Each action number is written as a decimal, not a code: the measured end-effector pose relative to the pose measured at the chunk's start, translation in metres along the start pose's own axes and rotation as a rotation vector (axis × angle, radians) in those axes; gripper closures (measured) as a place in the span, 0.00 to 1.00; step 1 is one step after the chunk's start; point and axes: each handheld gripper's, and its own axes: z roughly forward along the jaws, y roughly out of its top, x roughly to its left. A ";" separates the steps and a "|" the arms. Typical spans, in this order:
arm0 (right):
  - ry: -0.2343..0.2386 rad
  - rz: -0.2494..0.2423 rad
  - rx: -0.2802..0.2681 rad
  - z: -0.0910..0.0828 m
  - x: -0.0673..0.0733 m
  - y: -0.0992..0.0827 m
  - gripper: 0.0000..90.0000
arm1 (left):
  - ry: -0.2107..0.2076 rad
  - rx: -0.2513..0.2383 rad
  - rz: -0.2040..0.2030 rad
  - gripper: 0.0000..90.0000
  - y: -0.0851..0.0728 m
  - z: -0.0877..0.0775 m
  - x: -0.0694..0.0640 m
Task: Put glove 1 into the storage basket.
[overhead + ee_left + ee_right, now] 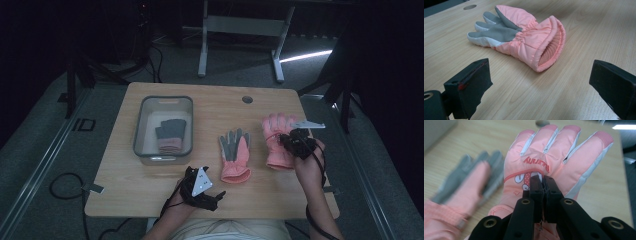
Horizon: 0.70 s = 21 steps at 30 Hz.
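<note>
Two pink ski gloves are on the wooden table. One glove lies grey palm up in the middle, its cuff facing my left gripper. That gripper rests open near the front edge, a little short of the cuff, with nothing between its jaws. The other glove is at the right, back side up, with a cartoon print and red lettering. My right gripper is shut on a pinch of fabric at the back of this glove. The palm-up glove looks blurred to its left.
A clear plastic bin stands at the table's left with a grey-and-pink glove inside. A round cable hole sits near the far edge. A metal table frame stands on the floor beyond.
</note>
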 end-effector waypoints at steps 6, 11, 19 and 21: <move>-0.013 -0.039 -0.065 -0.028 0.028 0.033 0.97 | 0.009 -0.005 -0.004 0.04 0.001 -0.002 0.001; 0.001 -0.063 -0.093 -0.037 0.052 0.048 0.97 | 0.015 -0.005 -0.006 0.03 0.001 -0.004 0.002; 0.039 -0.036 -0.100 -0.032 0.090 0.057 0.97 | 0.022 -0.002 -0.017 0.02 0.002 -0.005 0.001; 0.036 -0.039 -0.089 -0.027 0.099 0.056 0.97 | 0.017 0.003 -0.023 0.01 0.002 -0.005 0.001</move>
